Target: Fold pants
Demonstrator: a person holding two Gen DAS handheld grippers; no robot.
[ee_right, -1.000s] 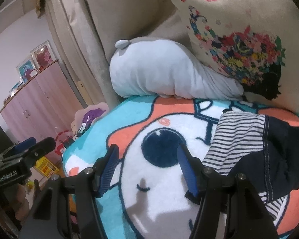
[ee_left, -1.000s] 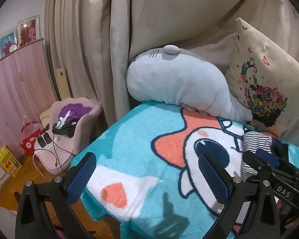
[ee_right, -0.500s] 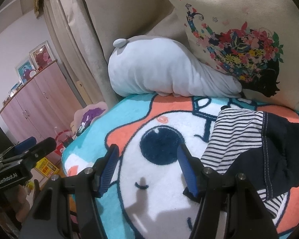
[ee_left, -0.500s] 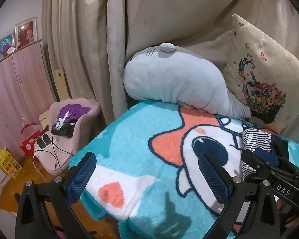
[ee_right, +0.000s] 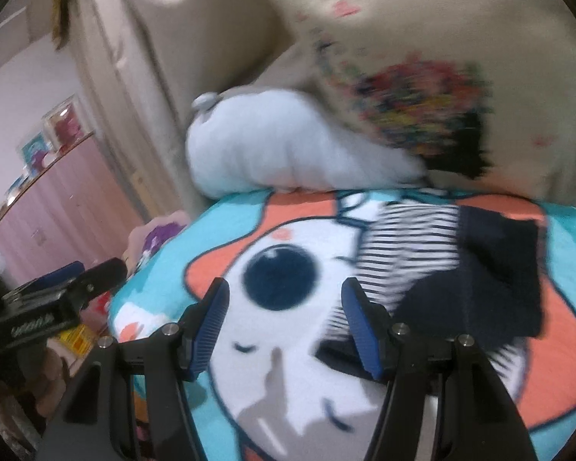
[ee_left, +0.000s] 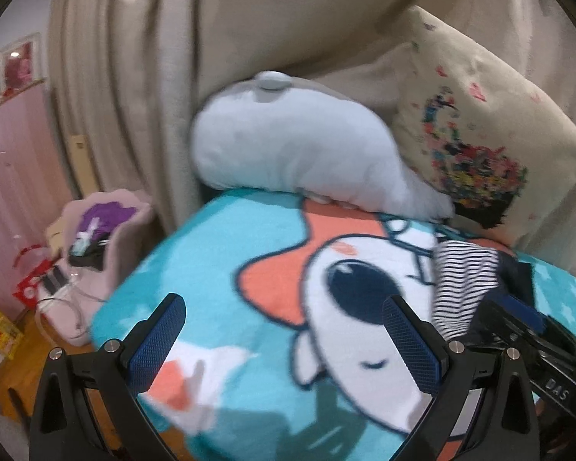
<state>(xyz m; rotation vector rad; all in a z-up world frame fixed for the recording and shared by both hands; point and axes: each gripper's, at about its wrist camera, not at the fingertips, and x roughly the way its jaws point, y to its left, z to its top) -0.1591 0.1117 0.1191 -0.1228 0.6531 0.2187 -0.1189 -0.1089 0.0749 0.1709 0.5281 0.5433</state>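
The pants (ee_right: 460, 265), striped white-and-navy with dark navy parts, lie in a folded bundle on the cartoon blanket (ee_right: 288, 365) at the right. They show in the left wrist view (ee_left: 464, 284) too. My right gripper (ee_right: 286, 330) is open and empty above the blanket, just left of the pants. My left gripper (ee_left: 284, 345) is open and empty above the blanket's near left part. The right gripper's body (ee_left: 533, 342) shows at the right of the left wrist view, partly covering the pants.
A grey shark plush (ee_left: 307, 153) and a floral cushion (ee_left: 480, 146) lean on beige curtains (ee_left: 134, 77) behind the blanket. Left of the bed stand a pink chair with clutter (ee_left: 96, 238) and a pink wardrobe (ee_left: 11, 176). The bed's edge drops at the left.
Both grippers have swung and shifted; the views are blurred. The pants now sit lower and nearer the right gripper. Both stay open.
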